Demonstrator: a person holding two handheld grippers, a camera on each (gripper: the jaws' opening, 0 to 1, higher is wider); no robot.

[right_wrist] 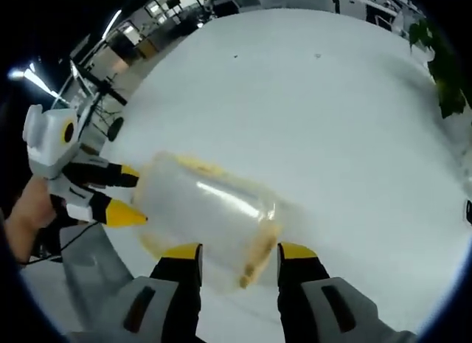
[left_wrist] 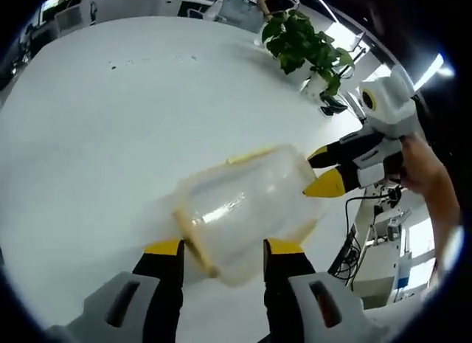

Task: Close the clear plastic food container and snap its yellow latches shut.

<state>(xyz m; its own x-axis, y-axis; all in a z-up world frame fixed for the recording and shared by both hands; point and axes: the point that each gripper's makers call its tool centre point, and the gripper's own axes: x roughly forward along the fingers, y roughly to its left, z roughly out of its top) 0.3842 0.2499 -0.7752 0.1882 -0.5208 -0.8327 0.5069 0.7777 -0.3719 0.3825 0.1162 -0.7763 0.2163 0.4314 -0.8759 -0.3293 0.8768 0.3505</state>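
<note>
Container [left_wrist: 247, 210] of clear plastic with yellow latches hangs above the white tabletop [left_wrist: 96, 136], held between the two tools, blurred in both views. In the left gripper view its long axis runs from the lower left, between the left hand-held gripper's [left_wrist: 223, 248] yellow-tipped jaws, up toward the right, where the right hand-held gripper [left_wrist: 322, 170] meets its far end. A yellow latch [left_wrist: 193, 236] lies along the near end, and another yellow strip [left_wrist: 251, 155] shows on the upper edge. The left jaws stand apart with the container's near end between them; whether they press on it I cannot tell. In the right gripper view the container [right_wrist: 206, 210] runs from between the right hand-held gripper's [right_wrist: 240, 251] spread jaws out to the left hand-held gripper [right_wrist: 129, 195], whose jaws also stand parted at that end; a hand [right_wrist: 29, 214] holds it. A potted plant [left_wrist: 306, 44] stands far back on the tabletop.
</note>
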